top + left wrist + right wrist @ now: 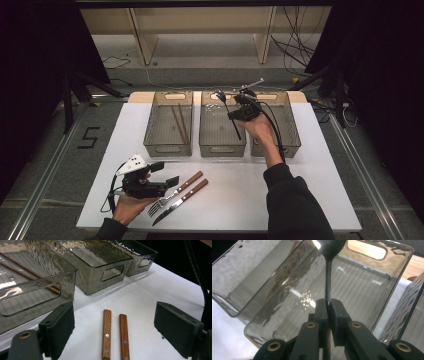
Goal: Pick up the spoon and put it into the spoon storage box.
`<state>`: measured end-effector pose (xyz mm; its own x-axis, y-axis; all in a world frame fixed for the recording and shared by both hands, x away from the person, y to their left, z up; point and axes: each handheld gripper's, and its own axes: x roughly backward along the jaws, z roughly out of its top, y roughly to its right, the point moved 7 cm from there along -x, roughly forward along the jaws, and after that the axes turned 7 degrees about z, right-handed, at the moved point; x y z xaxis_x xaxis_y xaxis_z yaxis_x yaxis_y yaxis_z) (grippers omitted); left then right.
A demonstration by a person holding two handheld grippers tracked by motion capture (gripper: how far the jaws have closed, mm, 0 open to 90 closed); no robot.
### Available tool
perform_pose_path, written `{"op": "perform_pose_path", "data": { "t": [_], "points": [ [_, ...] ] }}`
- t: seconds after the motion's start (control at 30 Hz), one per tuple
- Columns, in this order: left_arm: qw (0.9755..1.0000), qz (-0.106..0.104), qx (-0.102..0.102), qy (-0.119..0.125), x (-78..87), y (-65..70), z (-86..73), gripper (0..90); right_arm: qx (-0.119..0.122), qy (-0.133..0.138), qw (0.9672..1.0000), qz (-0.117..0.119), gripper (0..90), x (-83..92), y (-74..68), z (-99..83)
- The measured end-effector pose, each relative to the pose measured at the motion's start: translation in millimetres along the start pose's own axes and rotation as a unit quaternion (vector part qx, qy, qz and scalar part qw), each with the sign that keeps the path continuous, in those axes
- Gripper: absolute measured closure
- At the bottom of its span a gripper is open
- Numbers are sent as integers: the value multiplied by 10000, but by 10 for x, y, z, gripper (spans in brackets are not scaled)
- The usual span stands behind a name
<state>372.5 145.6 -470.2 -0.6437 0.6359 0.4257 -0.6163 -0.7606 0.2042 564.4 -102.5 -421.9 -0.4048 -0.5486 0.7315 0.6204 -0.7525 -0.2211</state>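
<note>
Spoon bowl cut off by the top edge in the right gripper view; lower handle hidden between the pads of the right claw. Fork and knife cut off by the bottom edge in the left gripper view, tines and blade out of frame. Chopsticks blurred through the rippled wall of the left bin. Far bin partly hidden behind the middle bin.

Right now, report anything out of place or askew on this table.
Nothing stands out. The three bins sit in a row, the fork and knife lie parallel, and the right gripper holds a spoon over the middle bin.
</note>
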Motion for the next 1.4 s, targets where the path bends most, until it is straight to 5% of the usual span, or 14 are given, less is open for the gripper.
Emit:
{"op": "perform_pose_path", "data": {
  "t": [1.13, 1.4],
  "points": [
    [10000, -2, -20, 1, 3, 3, -1, 164, -361, -238, 9991, -32, 840, -321, 20, -214],
    [10000, -6, 3, 4, 0, 2, -1, 164, -423, -247, 9987, 110, 729, -320, -19, -226]
  ]
}}
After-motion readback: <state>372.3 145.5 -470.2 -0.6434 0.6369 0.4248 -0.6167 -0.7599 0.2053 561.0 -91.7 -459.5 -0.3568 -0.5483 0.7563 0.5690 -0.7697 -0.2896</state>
